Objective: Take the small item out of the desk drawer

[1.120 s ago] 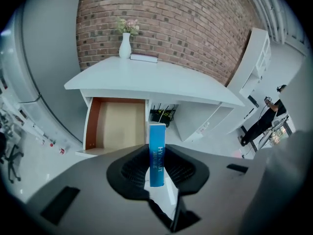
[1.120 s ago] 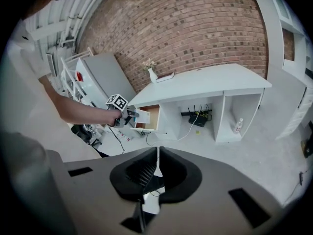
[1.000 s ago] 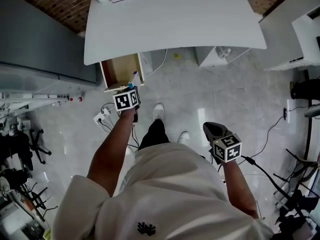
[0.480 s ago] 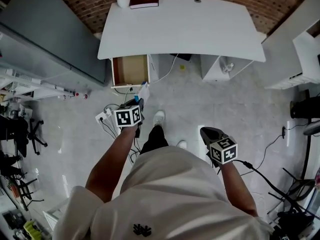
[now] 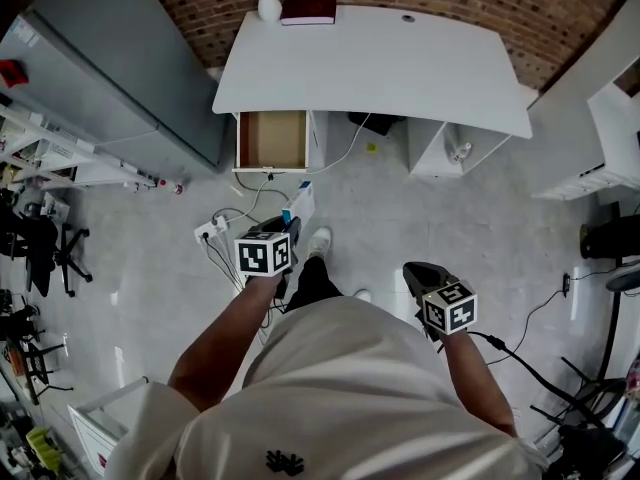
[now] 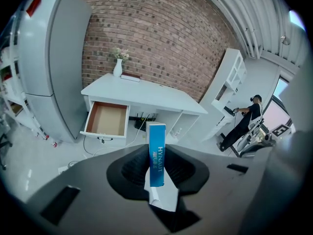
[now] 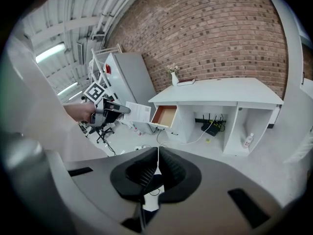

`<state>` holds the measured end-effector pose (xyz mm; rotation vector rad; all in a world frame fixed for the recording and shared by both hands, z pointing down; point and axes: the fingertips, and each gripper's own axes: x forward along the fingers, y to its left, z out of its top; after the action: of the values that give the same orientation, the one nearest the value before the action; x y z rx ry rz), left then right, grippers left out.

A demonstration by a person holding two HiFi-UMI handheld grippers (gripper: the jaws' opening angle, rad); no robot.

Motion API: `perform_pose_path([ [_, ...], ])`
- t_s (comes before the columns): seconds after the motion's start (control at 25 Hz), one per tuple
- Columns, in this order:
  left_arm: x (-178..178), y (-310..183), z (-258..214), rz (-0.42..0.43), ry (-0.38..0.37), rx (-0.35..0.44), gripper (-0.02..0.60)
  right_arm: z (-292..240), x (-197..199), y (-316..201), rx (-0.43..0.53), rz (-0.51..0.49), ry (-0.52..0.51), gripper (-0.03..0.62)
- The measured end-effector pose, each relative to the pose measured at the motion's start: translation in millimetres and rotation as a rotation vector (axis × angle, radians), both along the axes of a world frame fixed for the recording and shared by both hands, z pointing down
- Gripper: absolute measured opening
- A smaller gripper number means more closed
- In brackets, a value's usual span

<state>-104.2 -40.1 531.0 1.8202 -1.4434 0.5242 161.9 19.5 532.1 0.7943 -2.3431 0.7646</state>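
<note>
My left gripper [image 5: 288, 223] is shut on a small blue and white box [image 5: 301, 205], held upright over the floor in front of the desk. In the left gripper view the box [image 6: 156, 141] stands between the pads [image 6: 134, 173] of that gripper [image 6: 157, 156]. The desk drawer [image 5: 272, 140] stands pulled out with a bare brown bottom, and it shows again as the drawer [image 6: 105, 120]. My right gripper [image 5: 418, 271] hangs low at my right side, shut with nothing in it [image 7: 157, 173]. In the right gripper view, the left gripper [image 7: 110, 112] carries the box [image 7: 138, 112].
The white desk [image 5: 380, 68] bears a vase [image 5: 268, 3] and a dark red book [image 5: 308, 10]. A grey cabinet [image 5: 120, 78] stands left of it. A power strip with cables [image 5: 215, 230] lies on the floor. White shelving [image 5: 600, 118] is at the right; a person [image 6: 242, 124] stands far off.
I have stepped back from the desk, so it looks farther away. The left gripper has carried the box away from the open drawer toward me. The right gripper has stayed by my side.
</note>
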Motion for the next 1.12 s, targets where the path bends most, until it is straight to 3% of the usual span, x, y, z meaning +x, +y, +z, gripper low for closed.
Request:
perform_pose_path([
  [0.4,20.5,25.8,-12.6,0.05,-0.006,-0.002,0.097,-5.7,3.1,9.4,0.038,-0.007,-0.001,0.031],
  [1.12,24.6,43.0,-9.8,0.063,-0.024,-0.034,0.097,-5.6,1.7,20.2,0.061,-0.003,-0.004,0.029],
])
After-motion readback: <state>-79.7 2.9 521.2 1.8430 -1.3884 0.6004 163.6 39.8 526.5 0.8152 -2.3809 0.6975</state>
